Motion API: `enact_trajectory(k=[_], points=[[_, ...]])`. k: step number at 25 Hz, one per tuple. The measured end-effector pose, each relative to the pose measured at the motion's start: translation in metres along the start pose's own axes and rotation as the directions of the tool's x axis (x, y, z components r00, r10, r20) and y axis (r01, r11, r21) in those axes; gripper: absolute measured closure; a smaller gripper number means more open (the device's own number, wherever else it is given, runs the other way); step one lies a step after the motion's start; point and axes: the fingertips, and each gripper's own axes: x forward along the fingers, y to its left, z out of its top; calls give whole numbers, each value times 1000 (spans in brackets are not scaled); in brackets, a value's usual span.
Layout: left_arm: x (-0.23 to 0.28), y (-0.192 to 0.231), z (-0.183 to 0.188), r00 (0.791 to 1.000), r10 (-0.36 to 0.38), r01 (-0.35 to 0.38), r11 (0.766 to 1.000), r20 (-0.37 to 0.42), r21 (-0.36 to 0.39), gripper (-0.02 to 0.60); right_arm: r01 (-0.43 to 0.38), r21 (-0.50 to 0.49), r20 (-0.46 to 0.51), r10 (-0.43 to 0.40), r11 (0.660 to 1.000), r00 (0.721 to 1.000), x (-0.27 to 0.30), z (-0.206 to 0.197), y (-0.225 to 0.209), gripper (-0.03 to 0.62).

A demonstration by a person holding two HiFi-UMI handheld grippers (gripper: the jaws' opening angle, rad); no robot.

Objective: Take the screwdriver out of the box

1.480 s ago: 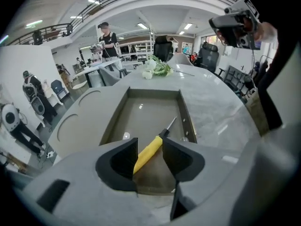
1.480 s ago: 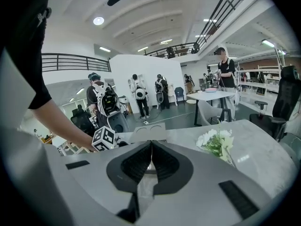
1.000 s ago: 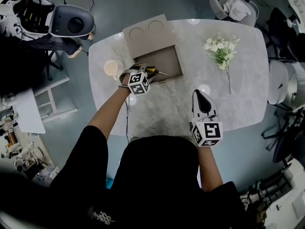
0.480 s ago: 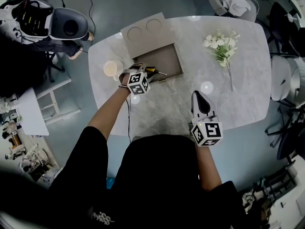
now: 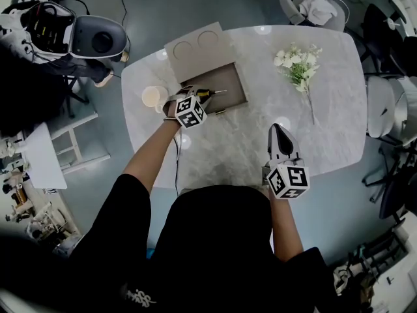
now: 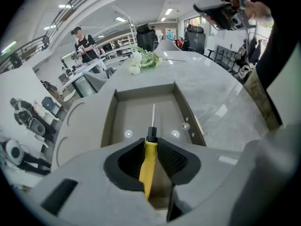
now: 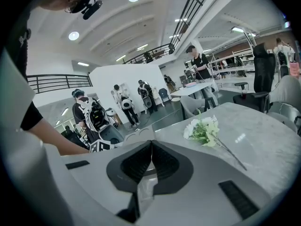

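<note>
A screwdriver [image 5: 210, 94] with a yellow handle [image 6: 149, 160] and a thin metal shaft lies at the near left of the shallow grey-brown box [image 5: 232, 77]. My left gripper [image 5: 197, 96] points steeply down over the box's near edge. Its jaws are closing, and in the left gripper view the left gripper [image 6: 150, 144] has its black pads against both sides of the yellow handle, with the shaft pointing out over the box floor [image 6: 136, 114]. My right gripper [image 5: 279, 131] hovers above the table near its front edge, away from the box. The right gripper [image 7: 151, 145] is shut with nothing between its pads.
The box's lid [image 5: 195, 43], with two round recesses, lies flat behind the box. A bunch of white flowers [image 5: 298, 66] lies at the back right of the marble table [image 5: 247, 142]. A pale round dish [image 5: 151, 96] sits left of my left gripper. Chairs stand around the table.
The screwdriver's shaft has swung a little toward the back of the box. My right gripper has shifted slightly right and nearer the table's front edge. The left hand has stayed in place.
</note>
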Motion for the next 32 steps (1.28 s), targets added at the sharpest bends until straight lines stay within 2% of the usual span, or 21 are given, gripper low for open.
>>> enact_trajectory(k=[3,5,10,13,15,18,23,29,32], points=[[-13,6,7,999,37,-35,998,33,-51,486,-1,2,12,1,1000,1000,-7,2,1,582],[-24,13,8,995,74,-67,991,59,-116,488,-20,9,23,20,1000,1000,-11,3,7,582],[-59,25,12,974,185,-140,946,132,-294,488,-80,-26,35,81,996,996,-19,4,30,582],[-88,21,18,948,255,-176,919,192,-352,488,-110,-61,35,113,992,993,-26,3,47,582],[-113,18,20,924,306,-201,898,229,-390,488,-134,-91,31,138,987,990,-31,4,62,582],[-156,9,20,880,387,-228,852,274,-472,488,-160,-134,36,166,978,985,-40,7,83,582],[-220,-33,11,802,504,-256,775,320,-578,488,-107,-118,99,119,987,988,-72,12,91,582],[-288,-114,-1,714,607,-215,665,349,-715,488,-200,-261,64,223,945,973,-115,-8,151,582],[-325,-158,-9,657,662,-173,598,360,-783,488,-233,-299,61,262,925,963,-139,-21,184,582]])
